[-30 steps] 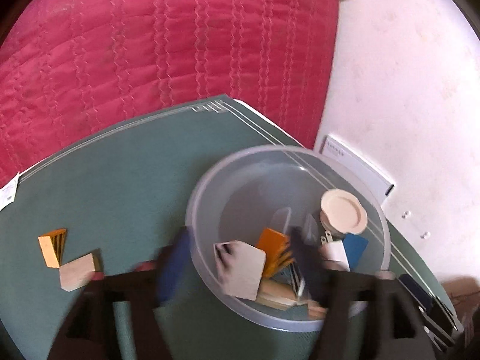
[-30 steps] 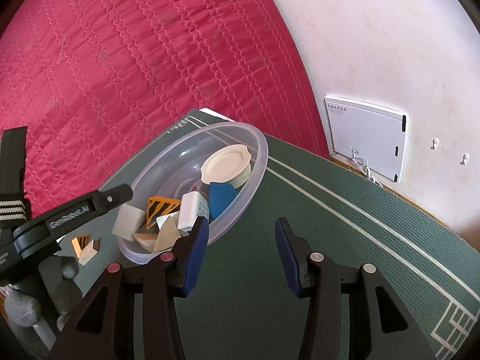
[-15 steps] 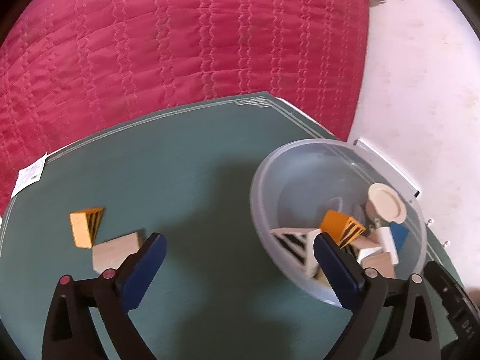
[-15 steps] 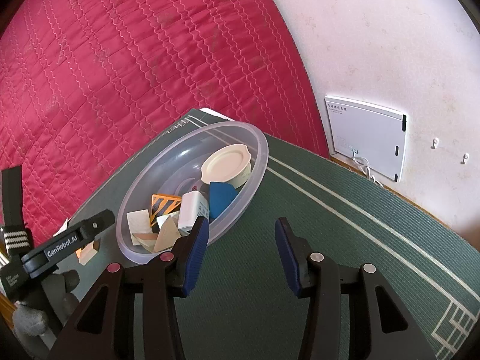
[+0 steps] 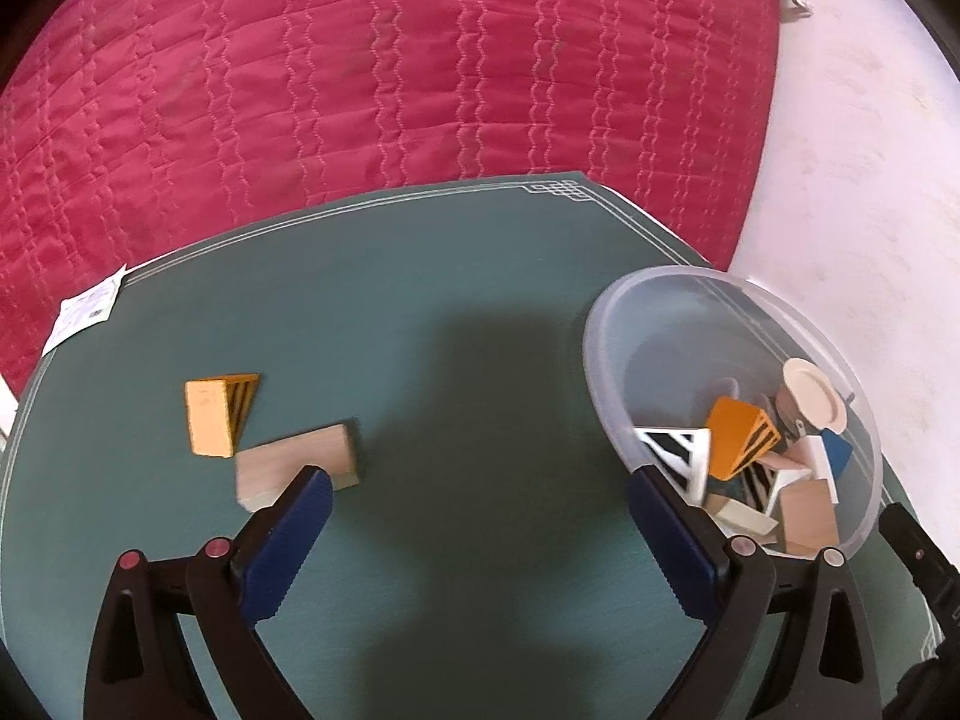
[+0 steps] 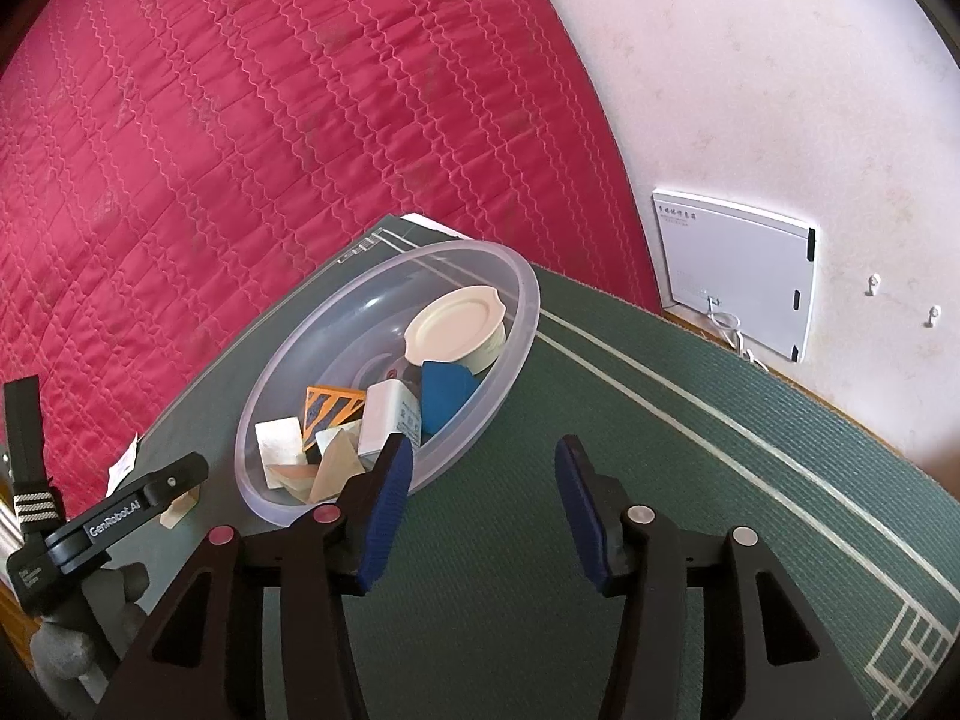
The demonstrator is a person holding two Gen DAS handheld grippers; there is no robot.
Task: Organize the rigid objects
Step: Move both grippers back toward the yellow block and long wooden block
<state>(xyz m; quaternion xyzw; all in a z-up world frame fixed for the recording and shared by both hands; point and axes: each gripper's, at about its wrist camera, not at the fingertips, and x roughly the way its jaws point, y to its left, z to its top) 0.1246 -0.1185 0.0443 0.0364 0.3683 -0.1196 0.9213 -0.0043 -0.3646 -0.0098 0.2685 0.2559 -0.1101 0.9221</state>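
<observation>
Left gripper (image 5: pixel 474 516), spread wide and empty, approaches the plain wooden block (image 5: pixel 297 468) by its left pad; next, straddle and pinch it. Right gripper (image 6: pixel 483 498), empty, is opening beside the clear bowl (image 6: pixel 522 324).

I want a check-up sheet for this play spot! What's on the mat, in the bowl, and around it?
Surface: green mat.
Job's things: orange striped wedge and plain wooden block loose on the mat; clear plastic bowl holds more blocks and a cream lid.
Clutter: paper tag at the mat's edge.
Grippers: left gripper open, empty; right gripper opening, empty.
Cables: white cord under the wall box.
Surroundings: red quilt, white wall.
</observation>
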